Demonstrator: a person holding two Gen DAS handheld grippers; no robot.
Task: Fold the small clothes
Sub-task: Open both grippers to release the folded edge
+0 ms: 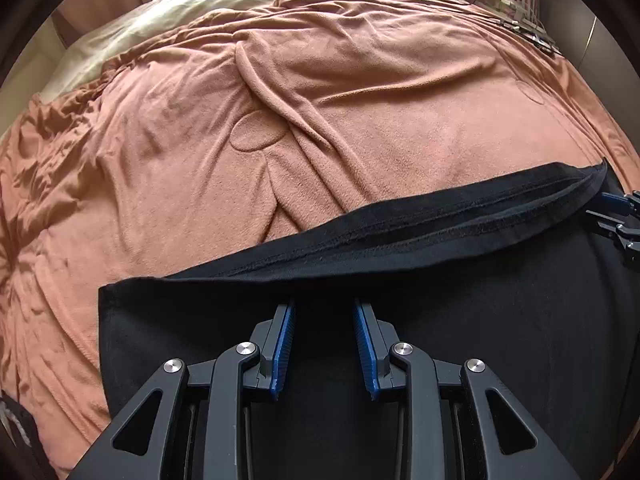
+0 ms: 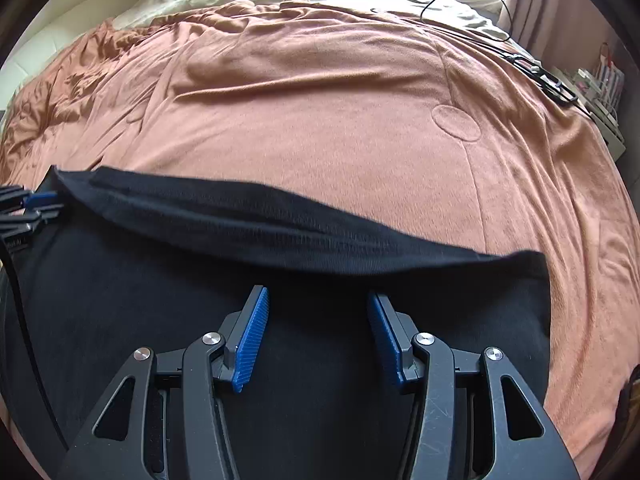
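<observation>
Two grippers, both over one black garment [image 1: 500,300] lying flat at the near edge of the bed, on an orange fleece blanket [image 1: 320,100]. Left gripper [image 1: 324,312]: jaws parted, nothing between them, above the garment's left part. Right gripper [image 2: 318,304]: jaws spread wider, also holding nothing, above the right part. Garment's far hem is doubled over in a band. Far right: black cable [image 2: 532,66] on the blanket. No readable labels or writing anywhere.
</observation>
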